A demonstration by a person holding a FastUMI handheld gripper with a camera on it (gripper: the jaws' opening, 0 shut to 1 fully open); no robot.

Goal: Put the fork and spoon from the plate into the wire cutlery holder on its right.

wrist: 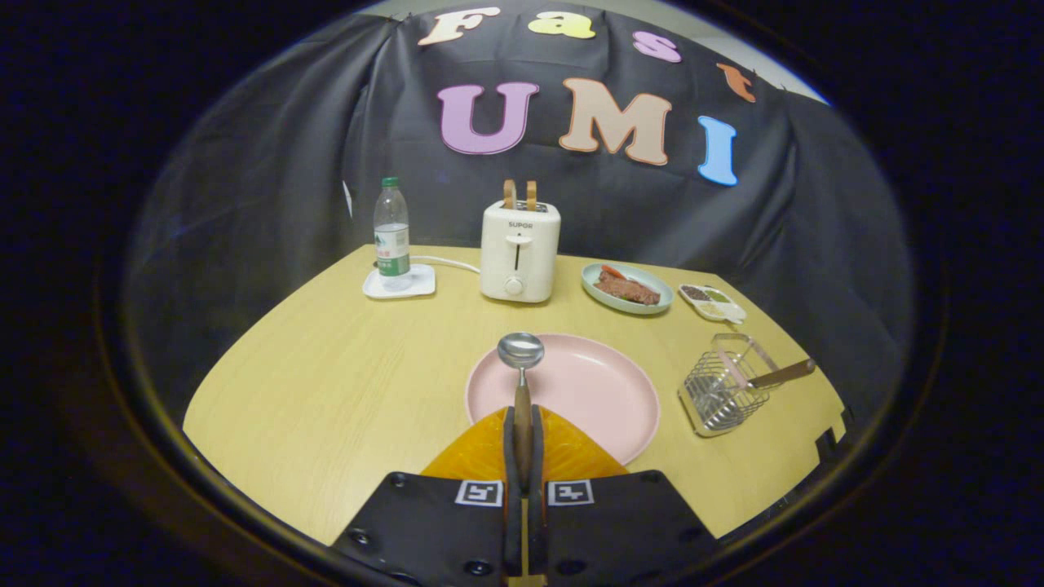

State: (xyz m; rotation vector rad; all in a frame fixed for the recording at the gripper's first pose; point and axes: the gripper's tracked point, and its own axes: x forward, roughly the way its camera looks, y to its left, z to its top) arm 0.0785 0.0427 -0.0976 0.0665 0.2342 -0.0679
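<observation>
- Jaws pinch the spoon [521,359] by its handle, over the plate [603,399].
- Holder [722,391], at two o'clock, seemingly already holds the fork [779,375].
- Next: carry the spoon there, tip it in.

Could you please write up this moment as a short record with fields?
gripper: shut on the spoon's wooden handle
spoon: held between the fingers, bowl pointing ahead, over the pink plate
plate: just ahead of the fingers, nothing lying on it
cutlery holder: right of the plate, tilted, a wooden handle sticking out
behind the plate: toaster, bottle, dish of food
</observation>
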